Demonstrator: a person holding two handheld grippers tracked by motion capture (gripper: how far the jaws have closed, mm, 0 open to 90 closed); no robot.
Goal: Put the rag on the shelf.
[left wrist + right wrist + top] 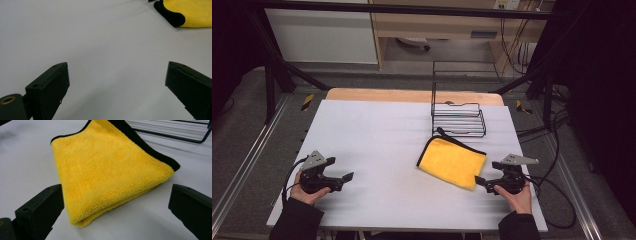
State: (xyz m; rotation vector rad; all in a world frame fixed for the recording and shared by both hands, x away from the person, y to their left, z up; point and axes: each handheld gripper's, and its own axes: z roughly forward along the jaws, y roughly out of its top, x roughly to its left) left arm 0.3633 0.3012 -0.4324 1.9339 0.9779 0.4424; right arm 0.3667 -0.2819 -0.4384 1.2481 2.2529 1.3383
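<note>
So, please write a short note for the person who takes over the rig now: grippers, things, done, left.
Left gripper: open, holds nothing, low over the white table, well apart from the cloth.
Right gripper: open, fingers either side of the near corner of the folded yellow cloth, not closed on it.
Cloth lies flat, just in front of the black wire rack, which holds nothing.
Done: approach. Left: probably grasp the cloth; nothing has been lifted yet.
</note>
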